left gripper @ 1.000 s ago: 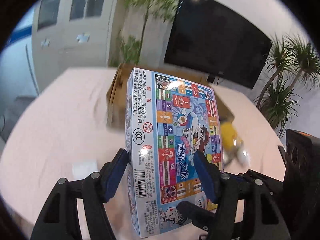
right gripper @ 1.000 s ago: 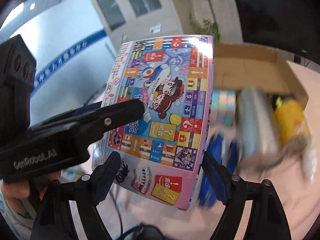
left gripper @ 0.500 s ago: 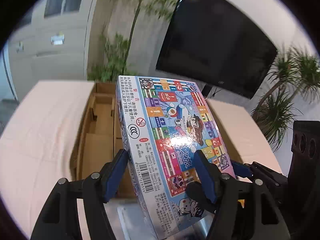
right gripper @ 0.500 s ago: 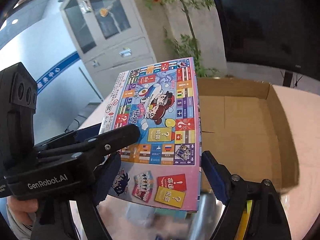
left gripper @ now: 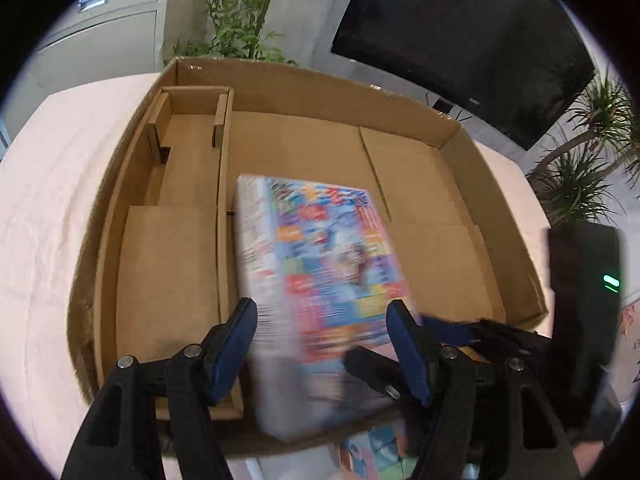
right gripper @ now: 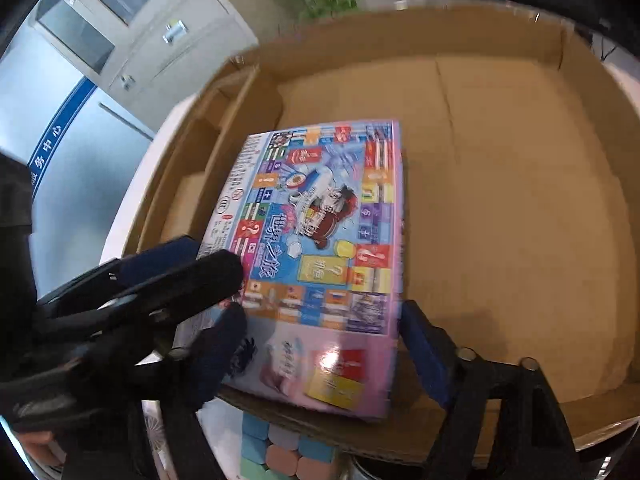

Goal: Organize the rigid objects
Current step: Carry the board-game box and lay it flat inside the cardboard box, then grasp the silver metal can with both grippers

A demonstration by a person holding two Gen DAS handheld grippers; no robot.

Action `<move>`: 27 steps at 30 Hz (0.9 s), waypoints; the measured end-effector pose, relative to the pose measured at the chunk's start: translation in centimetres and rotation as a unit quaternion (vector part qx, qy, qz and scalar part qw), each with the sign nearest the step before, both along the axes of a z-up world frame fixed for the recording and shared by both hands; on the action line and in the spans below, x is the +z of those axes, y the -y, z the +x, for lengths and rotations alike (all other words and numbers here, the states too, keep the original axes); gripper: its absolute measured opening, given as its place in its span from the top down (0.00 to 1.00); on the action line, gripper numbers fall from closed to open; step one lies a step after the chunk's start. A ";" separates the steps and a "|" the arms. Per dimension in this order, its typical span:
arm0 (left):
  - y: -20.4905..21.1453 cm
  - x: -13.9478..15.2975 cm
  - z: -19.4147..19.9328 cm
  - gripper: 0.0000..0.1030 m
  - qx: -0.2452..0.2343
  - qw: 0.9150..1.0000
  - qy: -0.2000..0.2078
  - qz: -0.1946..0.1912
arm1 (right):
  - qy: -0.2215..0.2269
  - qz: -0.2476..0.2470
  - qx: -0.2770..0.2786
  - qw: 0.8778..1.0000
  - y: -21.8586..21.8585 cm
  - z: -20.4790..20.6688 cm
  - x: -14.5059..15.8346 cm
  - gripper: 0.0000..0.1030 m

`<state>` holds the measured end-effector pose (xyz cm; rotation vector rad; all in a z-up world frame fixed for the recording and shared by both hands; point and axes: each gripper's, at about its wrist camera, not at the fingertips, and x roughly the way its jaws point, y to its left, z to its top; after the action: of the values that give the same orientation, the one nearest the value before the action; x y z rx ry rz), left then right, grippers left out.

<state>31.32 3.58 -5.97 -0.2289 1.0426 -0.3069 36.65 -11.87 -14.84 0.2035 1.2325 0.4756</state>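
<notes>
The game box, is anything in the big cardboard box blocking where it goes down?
Nothing visible blocks it. The game box hangs over the bare floor of the cardboard box, right of the divider. Both grippers grip its near end.

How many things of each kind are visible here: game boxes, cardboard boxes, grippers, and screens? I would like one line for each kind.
Game box: 1
Cardboard box: 1
Grippers: 2, the left gripper and the right gripper
Screen: 1
Total: 5
</notes>
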 end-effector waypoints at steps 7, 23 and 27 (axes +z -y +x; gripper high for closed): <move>-2.4 3.7 -4.9 0.37 0.018 0.998 0.067 0.004 | 0.020 -0.038 0.038 0.998 -3.0 -0.7 -0.2 0.24; -0.4 3.9 -16.6 0.15 0.016 0.994 0.092 -0.058 | 0.116 -0.074 0.037 0.990 7.7 -20.4 3.0 0.31; 1.6 2.2 -16.9 0.15 -0.019 0.993 0.039 -0.114 | 0.119 -0.090 0.038 0.988 8.0 -23.1 1.4 0.34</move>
<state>14.46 2.02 -3.75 -0.3994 0.9358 -0.4671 13.51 -19.84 -13.42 -0.0526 1.0431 0.4377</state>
